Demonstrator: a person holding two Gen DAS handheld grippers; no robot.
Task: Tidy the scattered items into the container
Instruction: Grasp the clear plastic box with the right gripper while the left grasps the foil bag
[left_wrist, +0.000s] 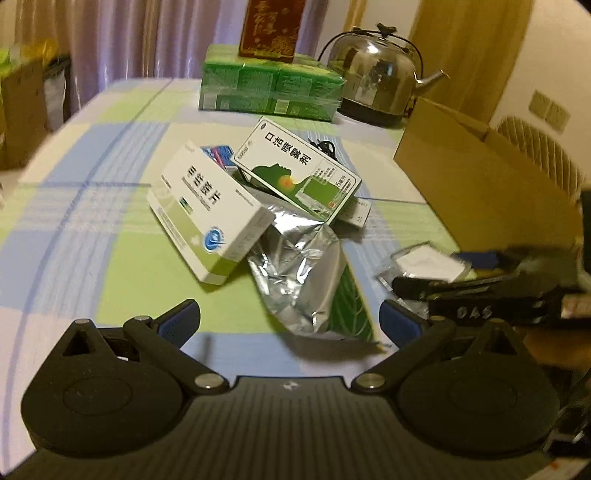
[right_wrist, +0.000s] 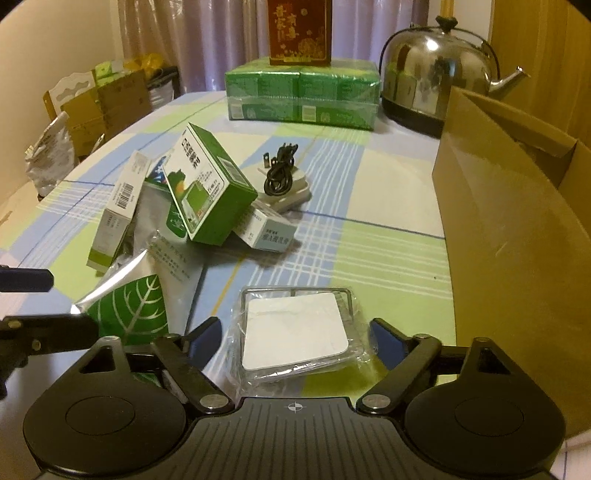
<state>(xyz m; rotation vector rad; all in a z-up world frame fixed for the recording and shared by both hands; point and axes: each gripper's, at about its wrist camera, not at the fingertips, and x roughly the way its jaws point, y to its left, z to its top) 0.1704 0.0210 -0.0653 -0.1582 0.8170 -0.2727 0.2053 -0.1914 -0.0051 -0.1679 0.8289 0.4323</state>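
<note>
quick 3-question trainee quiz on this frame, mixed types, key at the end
1. True or false: the right gripper is shut on the clear-wrapped white pad.
2. What lies in front of the left gripper: A) kettle B) silver foil pouch C) charger
3. Which side of the table, in the right wrist view, is the cardboard box on?

Key: 1 false, it is open around the pad; 2 B; 3 right.

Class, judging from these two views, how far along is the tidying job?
Barely started. Nothing shows as packed; the cardboard box's inside is hidden. In hand: nothing. The right hand-held gripper is open around the wrapped white pad; the left hand-held gripper is open near the foil pouch. Medicine boxes and charger remain.
</note>
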